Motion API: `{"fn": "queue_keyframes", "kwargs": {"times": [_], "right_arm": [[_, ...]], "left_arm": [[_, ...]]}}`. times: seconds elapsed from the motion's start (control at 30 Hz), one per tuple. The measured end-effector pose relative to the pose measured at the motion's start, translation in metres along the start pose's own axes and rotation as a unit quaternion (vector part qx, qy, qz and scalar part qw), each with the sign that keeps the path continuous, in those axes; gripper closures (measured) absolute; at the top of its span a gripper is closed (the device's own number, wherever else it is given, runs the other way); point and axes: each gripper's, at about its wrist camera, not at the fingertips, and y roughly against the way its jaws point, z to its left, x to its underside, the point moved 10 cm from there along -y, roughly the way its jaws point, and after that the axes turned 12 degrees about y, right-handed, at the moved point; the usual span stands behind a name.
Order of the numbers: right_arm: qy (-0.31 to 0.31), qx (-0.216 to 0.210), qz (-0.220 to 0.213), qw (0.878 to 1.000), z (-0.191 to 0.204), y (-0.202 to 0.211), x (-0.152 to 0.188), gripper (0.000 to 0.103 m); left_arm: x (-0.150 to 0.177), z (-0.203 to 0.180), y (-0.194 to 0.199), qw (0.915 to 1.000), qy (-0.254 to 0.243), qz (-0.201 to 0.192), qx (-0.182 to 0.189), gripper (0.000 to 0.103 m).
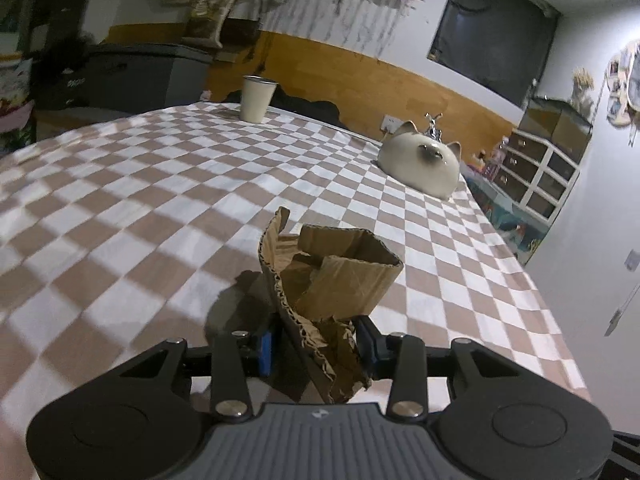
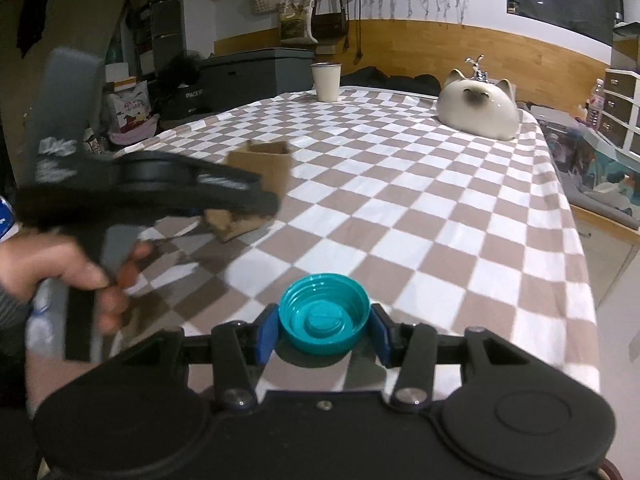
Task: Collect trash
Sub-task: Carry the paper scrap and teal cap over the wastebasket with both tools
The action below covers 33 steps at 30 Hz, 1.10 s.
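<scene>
Crumpled cardboard scrap (image 1: 320, 280) was clamped between the left gripper (image 1: 320, 344) pads, held above the checkered tablecloth (image 1: 120, 200). Teal bottle cap (image 2: 324, 316), open side up, was pinched in the right gripper (image 2: 324, 334), also over the cloth. Farther back: cream cup (image 1: 256, 98) and cat-shaped ceramic (image 1: 420, 160), well apart. The person's hand (image 2: 60, 268) on the left gripper's handle was blurred.

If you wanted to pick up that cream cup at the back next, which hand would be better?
Neither yet. The left gripper is shut on crumpled cardboard and the right gripper on a teal bottle cap. The cream cup stands far off. Either must drop its trash first.
</scene>
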Motion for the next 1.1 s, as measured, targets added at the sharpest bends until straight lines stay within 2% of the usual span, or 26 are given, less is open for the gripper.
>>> {"fn": "queue_keyframes", "kwargs": {"times": [0.1,0.5,0.83,1.1], "right_arm": [[0.008,0.003,-0.001,1.0,0.002,0.011,0.006,0.054],[-0.01,0.022,-0.024,0.999,-0.016,0.066,0.02,0.054],[-0.028,0.048,-0.045,0.997,-0.041,0.113,0.028,0.054],[-0.043,0.073,-0.066,0.994,-0.063,0.151,0.037,0.054]], "left_arm": [[0.008,-0.002,0.017,0.9999,-0.01,-0.007,-0.01,0.061],[0.034,-0.032,0.096,0.9982,-0.043,-0.042,-0.001,0.061],[0.054,-0.059,0.145,0.9949,-0.081,-0.059,-0.005,0.061],[0.07,-0.085,0.172,0.9926,-0.102,-0.065,0.01,0.061]]}}
